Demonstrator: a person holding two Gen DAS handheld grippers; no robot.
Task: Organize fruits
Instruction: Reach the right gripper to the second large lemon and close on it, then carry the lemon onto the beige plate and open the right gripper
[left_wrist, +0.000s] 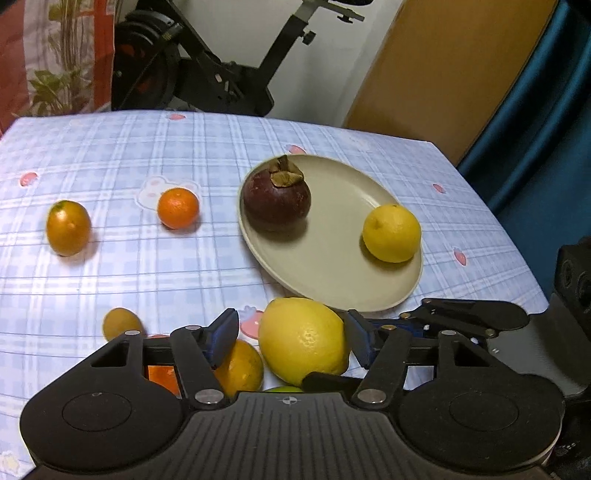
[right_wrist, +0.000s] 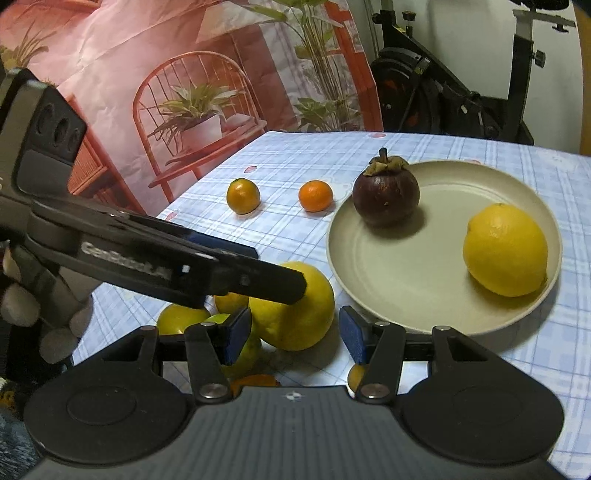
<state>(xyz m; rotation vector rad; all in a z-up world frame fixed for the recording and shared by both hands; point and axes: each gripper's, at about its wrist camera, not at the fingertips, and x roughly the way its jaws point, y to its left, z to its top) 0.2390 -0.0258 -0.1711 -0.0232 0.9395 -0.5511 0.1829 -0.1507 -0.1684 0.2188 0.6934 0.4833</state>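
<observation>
- On the far left of the checked tablecloth (left_wrist: 110, 266) lies a greenish-orange kumquat (left_wrist: 68, 228), and to its right a small orange mandarin (left_wrist: 178, 208); they are well apart.
- Nearer to the camera, a little orange fruit (left_wrist: 120, 324) sits just beside the left finger.
- The left gripper (left_wrist: 293, 341) has its jaws spread wide around the big lemon (left_wrist: 303, 340). The blue pads (left_wrist: 225, 334) are on both sides of it. The right pad seems close to the skin, but I cannot tell if it touches.
- An orange fruit (left_wrist: 240, 367) is just beside this lemon, partly hidden under the left finger.
- The beige plate (left_wrist: 332, 266) lies behind the lemon and holds a dark mangosteen (left_wrist: 277, 199) at its left and a second lemon (left_wrist: 391, 233) at its right.
- In the right wrist view, the right gripper (right_wrist: 293, 334) is released, near the big lemon, and it grips nothing.
</observation>
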